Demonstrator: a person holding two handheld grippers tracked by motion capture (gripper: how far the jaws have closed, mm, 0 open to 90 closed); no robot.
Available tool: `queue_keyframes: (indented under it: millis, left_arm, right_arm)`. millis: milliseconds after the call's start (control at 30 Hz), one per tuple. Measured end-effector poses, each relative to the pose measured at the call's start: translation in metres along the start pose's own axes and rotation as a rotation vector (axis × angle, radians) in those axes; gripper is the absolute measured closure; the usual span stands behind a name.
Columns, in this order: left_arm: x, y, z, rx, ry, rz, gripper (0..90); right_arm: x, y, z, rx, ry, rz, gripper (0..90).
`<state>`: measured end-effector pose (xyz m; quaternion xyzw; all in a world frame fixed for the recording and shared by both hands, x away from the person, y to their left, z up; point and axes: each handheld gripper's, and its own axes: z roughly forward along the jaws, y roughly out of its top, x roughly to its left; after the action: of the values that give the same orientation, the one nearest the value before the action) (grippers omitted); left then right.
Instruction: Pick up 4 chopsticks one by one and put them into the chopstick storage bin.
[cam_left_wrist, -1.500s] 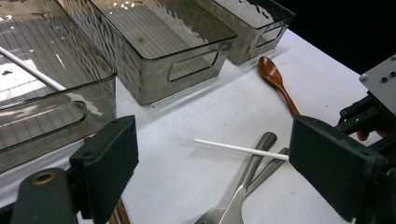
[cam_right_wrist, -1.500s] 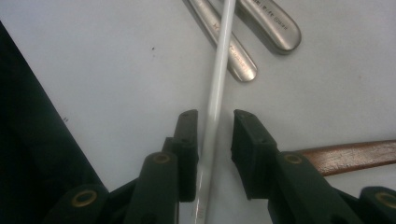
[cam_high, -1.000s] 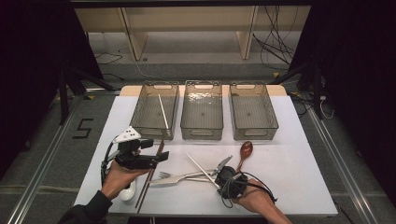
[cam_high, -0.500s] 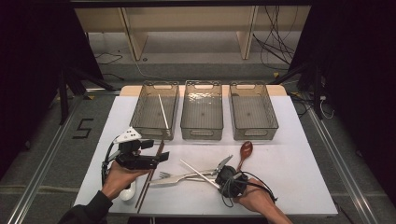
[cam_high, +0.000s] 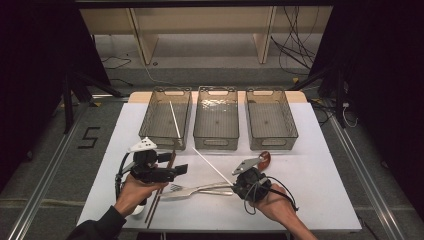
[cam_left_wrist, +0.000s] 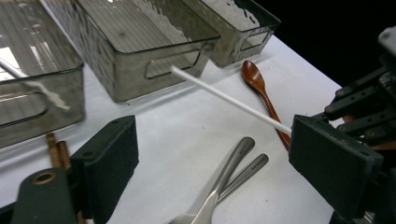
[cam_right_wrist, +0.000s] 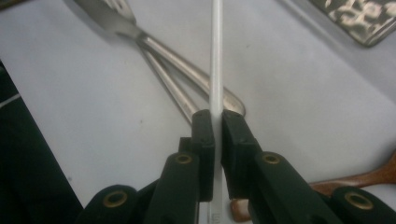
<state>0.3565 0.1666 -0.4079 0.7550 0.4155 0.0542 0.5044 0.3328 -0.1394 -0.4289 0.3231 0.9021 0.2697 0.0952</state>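
Note:
My right gripper (cam_high: 239, 181) is shut on a white chopstick (cam_high: 211, 166), whose free end slants up toward the bins. In the right gripper view the chopstick (cam_right_wrist: 216, 70) runs straight out from between the pinched jaws of the gripper (cam_right_wrist: 216, 125). My left gripper (cam_high: 181, 169) stands open to its left with nothing between its jaws, beside a pair of brown chopsticks (cam_high: 159, 196). In the left gripper view the white chopstick (cam_left_wrist: 224, 97) crosses ahead of the open gripper (cam_left_wrist: 217, 142). Two metal forks (cam_high: 200, 190) lie between the hands. A brown wooden spoon (cam_high: 264, 158) lies behind the right gripper.
Three clear grey bins stand in a row at the back: left bin (cam_high: 150, 119) with a white chopstick (cam_high: 175, 120) leaning in it, middle bin (cam_high: 216, 142), right bin (cam_high: 272, 142). A small white object (cam_high: 136, 208) lies under the left hand near the front edge.
The right gripper has lifted the white chopstick, and its free end has swung up toward the bins. The left gripper has shifted slightly to the right.

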Motion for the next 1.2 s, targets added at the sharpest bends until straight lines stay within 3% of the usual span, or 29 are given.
queue_keyframes:
  millis: [200, 433, 667, 867, 1200]
  left_arm:
    - [-0.011, -0.001, 0.016, 0.028, -0.025, -0.006, 15.3]
    - [-0.017, 0.0, 0.028, 0.014, -0.058, -0.056, 15.8]
    - [-0.025, 0.0, 0.043, 0.04, -0.095, -0.047, 19.5]
    - [-0.029, 0.002, 0.05, 0.033, -0.126, -0.062, 26.4]
    - [-0.03, 0.001, 0.051, 0.034, -0.173, -0.054, 43.4]
  right_arm:
    - [0.002, 0.006, -0.005, -0.07, -0.006, 0.016, 84.9]
    - [0.007, 0.013, -0.007, -0.13, -0.005, 0.007, 84.8]
    - [0.016, 0.021, -0.008, -0.181, 0.001, -0.007, 84.8]
    - [0.021, 0.023, -0.007, -0.194, 0.01, -0.013, 84.8]
    - [0.026, 0.024, -0.005, -0.212, 0.023, -0.018, 84.7]
